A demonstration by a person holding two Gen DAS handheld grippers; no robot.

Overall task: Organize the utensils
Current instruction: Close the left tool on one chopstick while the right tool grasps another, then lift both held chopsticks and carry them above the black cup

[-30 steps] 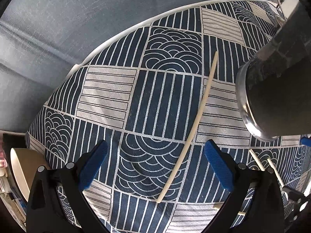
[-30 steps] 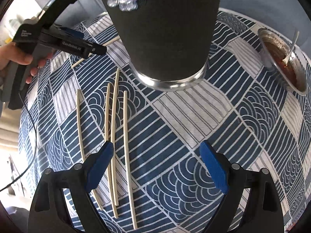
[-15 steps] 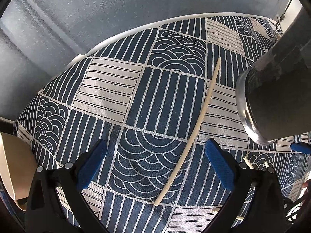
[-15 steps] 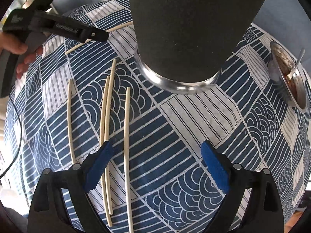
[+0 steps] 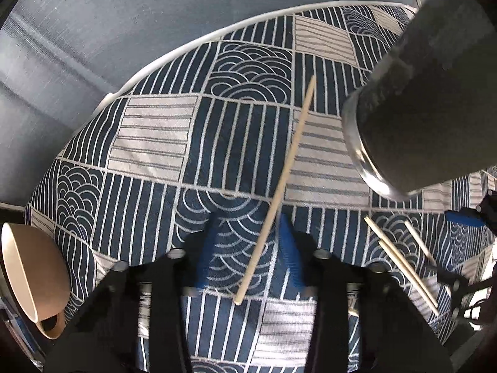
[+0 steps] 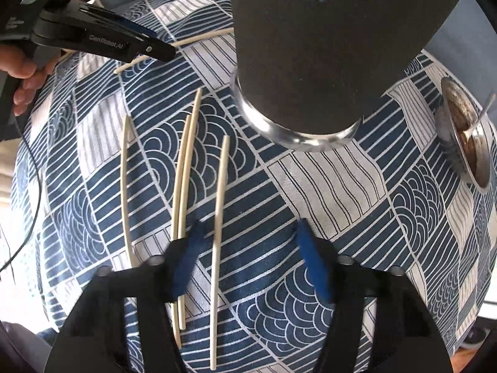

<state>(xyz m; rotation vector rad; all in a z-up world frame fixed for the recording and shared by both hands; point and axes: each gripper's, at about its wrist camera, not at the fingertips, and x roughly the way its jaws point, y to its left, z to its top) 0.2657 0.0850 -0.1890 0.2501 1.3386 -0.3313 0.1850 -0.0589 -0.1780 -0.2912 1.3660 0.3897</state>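
Note:
One pale chopstick (image 5: 281, 183) lies slanted on the blue patterned tablecloth (image 5: 155, 143). Its near part runs between the blue pads of my left gripper (image 5: 248, 248), whose jaws are closing; the pads do not press on it. In the right wrist view another chopstick (image 6: 220, 192) lies between the pads of my right gripper (image 6: 250, 258), close to the left pad. Those jaws are closing too and are not touching it. A pair of chopsticks (image 6: 183, 180) and a single one (image 6: 125, 180) lie further left. The tall dark holder (image 6: 310, 62) with a metal rim stands just behind.
A metal bowl (image 6: 466, 143) of brown sauce with a spoon sits at the right table edge. A beige cup (image 5: 28, 276) stands at the left edge. A hand (image 6: 21, 68) holds the left gripper (image 6: 124, 43) over the far chopstick. Grey wall lies behind the table.
Both pairs of jaws have narrowed from wide open around a chopstick. The left gripper has shifted across the cloth, bringing the beige cup and the other chopsticks into its view.

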